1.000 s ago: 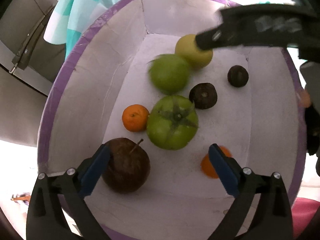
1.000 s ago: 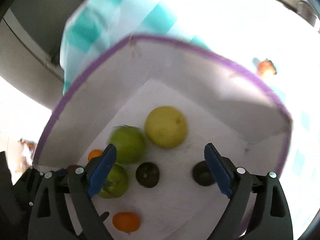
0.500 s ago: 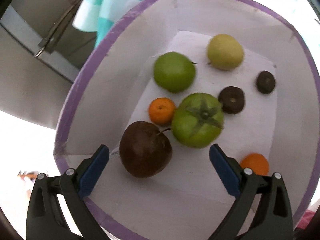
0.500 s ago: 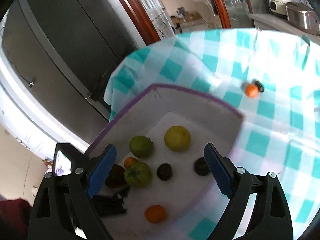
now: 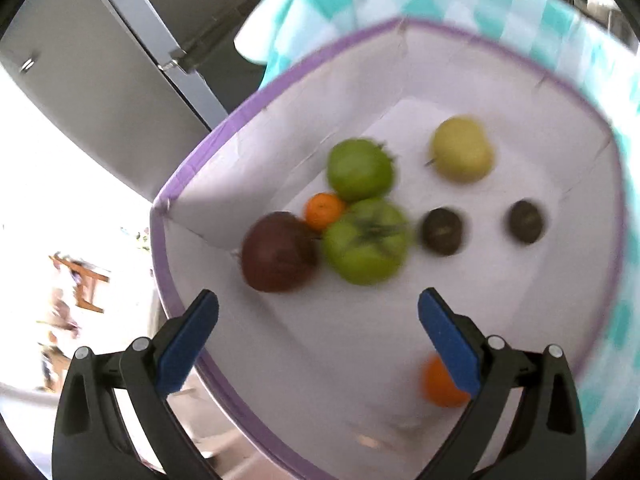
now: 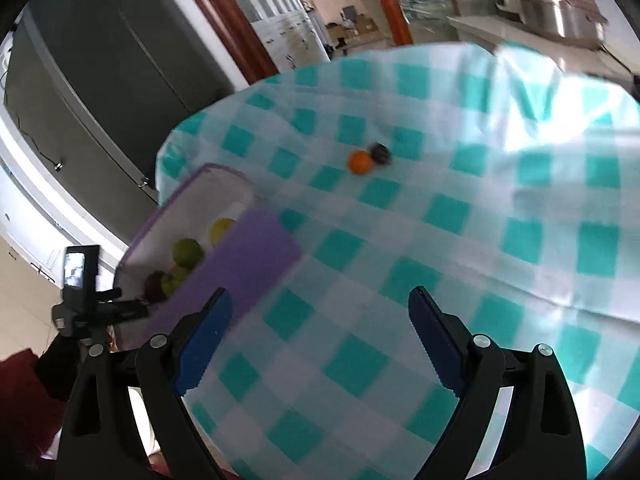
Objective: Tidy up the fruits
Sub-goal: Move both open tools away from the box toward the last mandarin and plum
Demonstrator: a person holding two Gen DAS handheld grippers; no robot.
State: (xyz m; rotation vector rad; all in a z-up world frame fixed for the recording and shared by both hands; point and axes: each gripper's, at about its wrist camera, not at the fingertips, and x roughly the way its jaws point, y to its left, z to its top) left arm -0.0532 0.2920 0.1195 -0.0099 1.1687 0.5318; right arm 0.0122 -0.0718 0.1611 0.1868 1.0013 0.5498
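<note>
fruit box at the table edge, two fruits left out on the cloth

the table, covered by a teal-and-white checked cloth [image 6: 440,216], fills most of the right wrist view; a dark grey refrigerator [image 6: 100,92] stands behind it. at the table's near-left edge sits the white box with a purple rim [image 5: 400,26], its purple outer wall [image 6: 240,264] facing the right camera.

inside the box, from largest down: a dark red apple [image 5: 278,256] near the left wall; a green tomato with a dark calyx [image 5: 366,242] just beside it; a green apple [image 5: 360,168] behind those; a yellow-green apple [image 5: 462,148] toward the far side. a small orange [image 5: 324,210] is wedged among the red apple, the tomato and the green apple. two small dark round fruits [image 5: 442,230] [image 5: 526,221] lie apart to the right, and another orange [image 5: 438,384] lies near the front, partly hidden behind a blue pad.

out on the cloth, well apart from the box, a loose orange [image 6: 360,162] touches a small dark fruit [image 6: 380,153].

the left gripper [image 5: 318,330] hangs over the box, fingers spread wide, holding nothing. the right gripper [image 6: 320,330] is over bare cloth, likewise wide and empty.
</note>
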